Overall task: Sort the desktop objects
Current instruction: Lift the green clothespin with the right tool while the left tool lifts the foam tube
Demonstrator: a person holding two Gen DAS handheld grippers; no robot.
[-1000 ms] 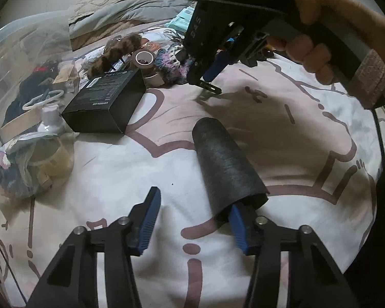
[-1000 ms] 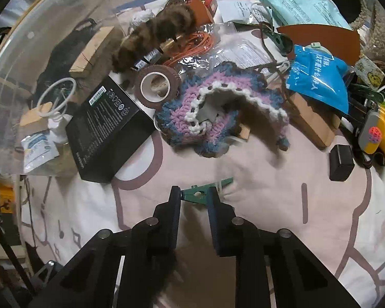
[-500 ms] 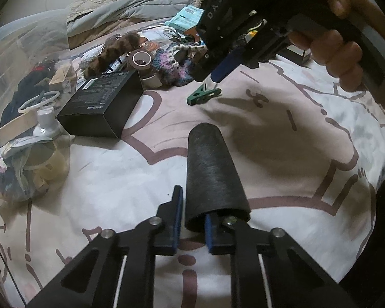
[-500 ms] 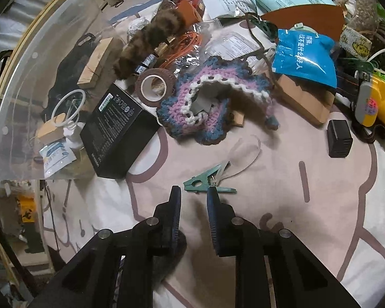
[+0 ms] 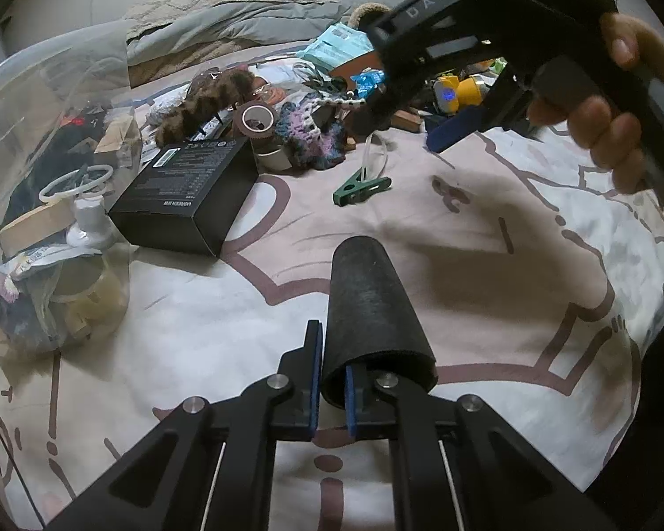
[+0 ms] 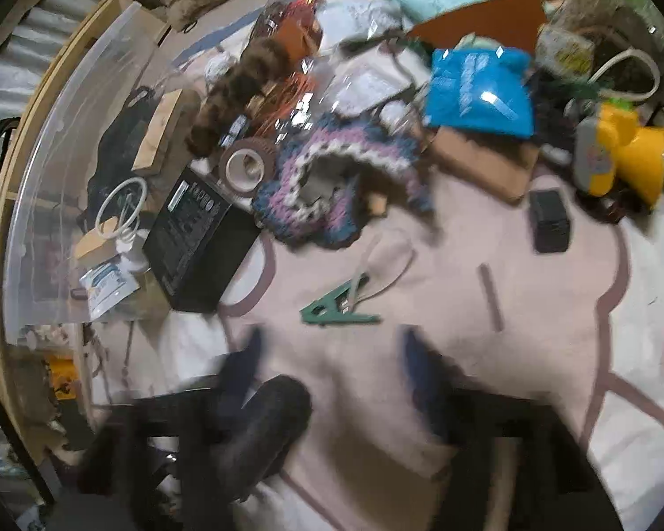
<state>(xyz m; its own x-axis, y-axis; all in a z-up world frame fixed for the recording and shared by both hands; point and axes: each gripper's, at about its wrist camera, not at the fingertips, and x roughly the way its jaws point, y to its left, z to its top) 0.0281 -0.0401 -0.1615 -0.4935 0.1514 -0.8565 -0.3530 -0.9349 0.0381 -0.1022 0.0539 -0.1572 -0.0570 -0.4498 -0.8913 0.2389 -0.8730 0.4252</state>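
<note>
A dark felt roll lies on the pink and white bedsheet; it also shows blurred in the right wrist view. My left gripper is shut on the near rim of the roll, one finger inside it. A green clothes peg with a clear loop lies on the sheet, also in the right wrist view. My right gripper hangs above the peg, open and empty, and blurred. It appears at the upper right of the left wrist view.
A black box lies left of the peg. A clear plastic bin holding several items stands at the left. A pile with a crocheted piece, tape roll, blue packet, yellow device and small black block lies behind.
My left gripper closed on the felt roll's rim. My right gripper let go of the green peg, rose away from it and opened.
</note>
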